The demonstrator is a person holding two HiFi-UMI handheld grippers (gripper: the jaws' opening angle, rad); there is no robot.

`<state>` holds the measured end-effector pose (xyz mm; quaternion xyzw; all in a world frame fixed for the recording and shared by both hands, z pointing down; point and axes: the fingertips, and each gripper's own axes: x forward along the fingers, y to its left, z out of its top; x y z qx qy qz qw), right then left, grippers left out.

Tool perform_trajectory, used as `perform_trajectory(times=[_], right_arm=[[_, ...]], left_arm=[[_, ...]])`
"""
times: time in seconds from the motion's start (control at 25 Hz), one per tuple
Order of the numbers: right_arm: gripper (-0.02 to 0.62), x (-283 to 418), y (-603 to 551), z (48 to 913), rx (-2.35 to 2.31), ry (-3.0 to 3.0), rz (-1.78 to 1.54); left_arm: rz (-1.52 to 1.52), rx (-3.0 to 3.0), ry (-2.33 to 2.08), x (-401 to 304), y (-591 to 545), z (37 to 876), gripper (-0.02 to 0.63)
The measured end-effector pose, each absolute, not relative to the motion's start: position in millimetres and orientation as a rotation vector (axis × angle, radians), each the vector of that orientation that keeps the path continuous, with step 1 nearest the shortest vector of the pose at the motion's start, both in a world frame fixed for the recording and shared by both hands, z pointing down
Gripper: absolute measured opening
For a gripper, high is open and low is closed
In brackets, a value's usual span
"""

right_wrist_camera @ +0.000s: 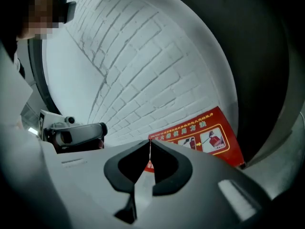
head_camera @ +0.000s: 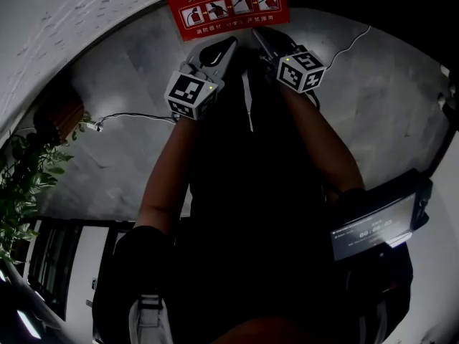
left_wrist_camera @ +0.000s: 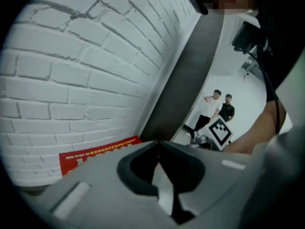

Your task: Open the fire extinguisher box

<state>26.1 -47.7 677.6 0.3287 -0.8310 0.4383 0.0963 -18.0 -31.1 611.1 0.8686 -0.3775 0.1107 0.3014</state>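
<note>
Head view: both tools are raised side by side toward a red instruction sign [head_camera: 228, 6] with extinguisher pictograms, fixed on a white brick wall [right_wrist_camera: 143, 66]. The left tool [head_camera: 228, 45] is pressed together with nothing between its jaws. The right tool [head_camera: 258, 36] is likewise pressed together and empty.

Risks, as judged: with both tools closed, no latch or door edge can be gripped, so closed tips may be skidded across the sign or wall. The two tools are near each other and may be knocked together. The scene is dim, so a handle may be missed.

The fire extinguisher box itself is not made out in any view. Only the sign is seen, just beyond both tool tips, low on the wall in both gripper views. A dark panel [left_wrist_camera: 190, 70] is seen beside the wall; whether it belongs to the box cannot be told.
</note>
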Motion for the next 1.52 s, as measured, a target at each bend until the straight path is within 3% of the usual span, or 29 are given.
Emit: perform_trajectory(times=[0.36,0.8,1.2,1.36,1.52], right_arm=[[0.021,47,-33,769,1.119,-2.246,1.552],[0.199,62,-28,834,1.161,-2.053,2.035],[0.197,60,-35,852,1.183,-2.009,2.113],[0.123,64,-39,857,1.226,-1.969,2.141],[0.119,66,-37,857,1.236,-1.962,2.158]], left_arm=[[0.407,2.275,-0.962,-11,-32,679,0.000],[0.445,2.277,-0.924,2,-29,691,0.000],[0.446,2.271,-0.926,1,-22,693,0.000],[0.448,2.273,-0.924,-1,-19,691,0.000],[0.444,2.267,-0.940,-7,-21,690,0.000]])
